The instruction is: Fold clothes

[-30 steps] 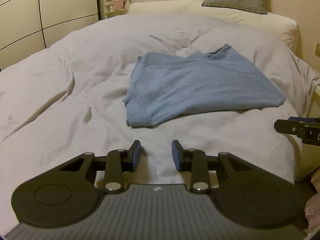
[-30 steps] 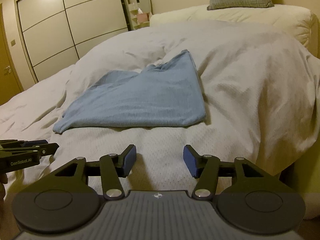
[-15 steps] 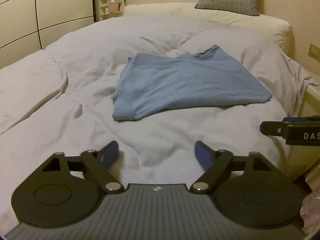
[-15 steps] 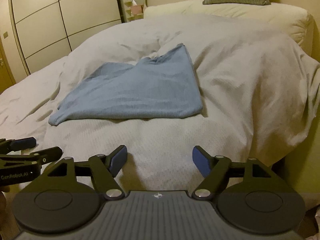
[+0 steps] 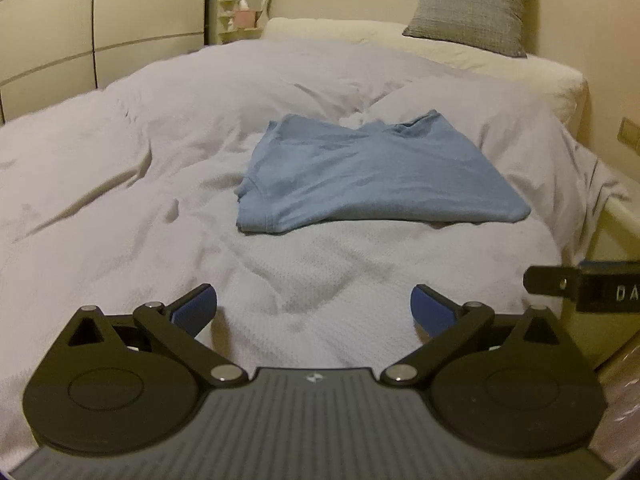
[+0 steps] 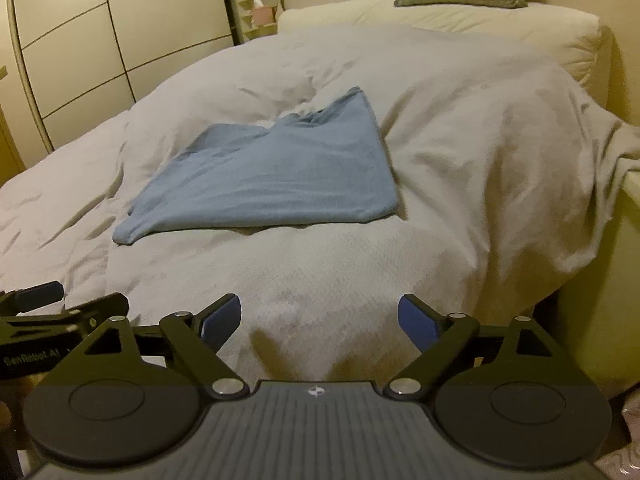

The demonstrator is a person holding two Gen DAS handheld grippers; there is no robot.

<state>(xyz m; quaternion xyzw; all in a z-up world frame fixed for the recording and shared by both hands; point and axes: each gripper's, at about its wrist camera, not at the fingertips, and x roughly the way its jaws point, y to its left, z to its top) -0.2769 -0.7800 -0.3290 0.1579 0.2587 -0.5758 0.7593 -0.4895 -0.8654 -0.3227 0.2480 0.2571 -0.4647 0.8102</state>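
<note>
Shirt: a blue shirt lies folded over on the white duvet, flat and roughly rectangular, with a hemmed edge at its near left corner and a rumpled collar or hem on its far side.
Shirt seen from the right: the shirt tapers to a narrow point at its near left corner; its right edge runs straight.
Left gripper: the left gripper hovers over the near edge of the duvet, well short of the shirt; its jaws are spread wide and hold nothing.
Left pads: the blue pads are clear of the fabric, with bare duvet between them.
Right gripper: the right gripper also hangs at the near side of the shirt, apart from it; its jaws stand wide apart and empty.
Right gripper, seen from the left camera: only its black tip shows, to the right of the shirt and nearer than it, beside the duvet's edge.
Left gripper, seen from the right camera: its fingers show to the near left of the shirt, parted.
Duvet: rumpled, with deep creases to the left of the shirt and a fold just beyond it; it drapes over the bed's side to the right of the shirt.
Pillow: a grey pillow stands well beyond the shirt, against the wall.
Wardrobe: pale panelled doors stand far left of the shirt.
</note>
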